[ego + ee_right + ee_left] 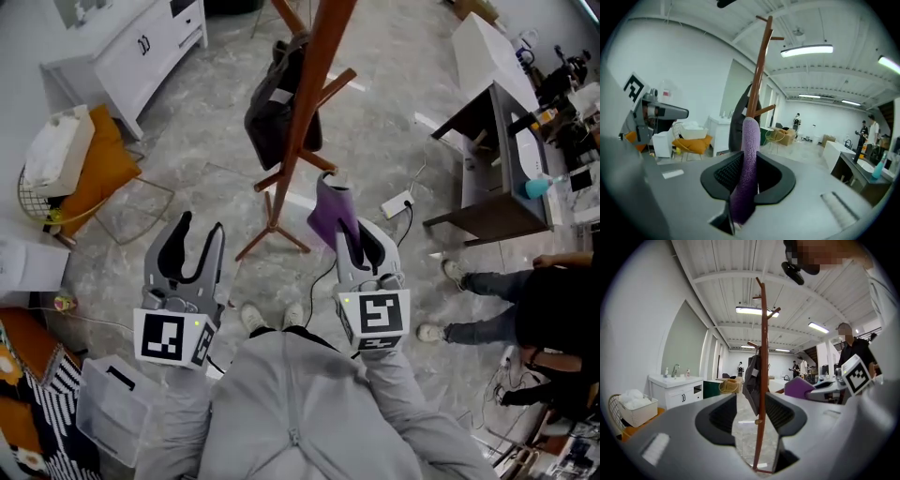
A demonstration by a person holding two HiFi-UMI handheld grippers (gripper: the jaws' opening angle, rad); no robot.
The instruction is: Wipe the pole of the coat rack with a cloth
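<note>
The brown wooden coat rack pole (311, 94) rises from its splayed feet on the floor just ahead of me, with a black bag (277, 103) hanging on its left side. My right gripper (354, 230) is shut on a purple cloth (333, 208), which sticks up beyond the jaws (746, 164), close to the right of the pole's lower part and apart from it. My left gripper (202, 225) is open and empty, left of the rack's feet. In the left gripper view the pole (763, 380) stands beyond the gap between the jaws.
A white cabinet (141, 42) and a wire chair with an orange cushion (98, 173) stand at the left. A dark desk (497, 169) and a seated person's legs (487, 281) are at the right. A power strip (397, 203) lies on the floor. A plastic box (117, 408) sits at bottom left.
</note>
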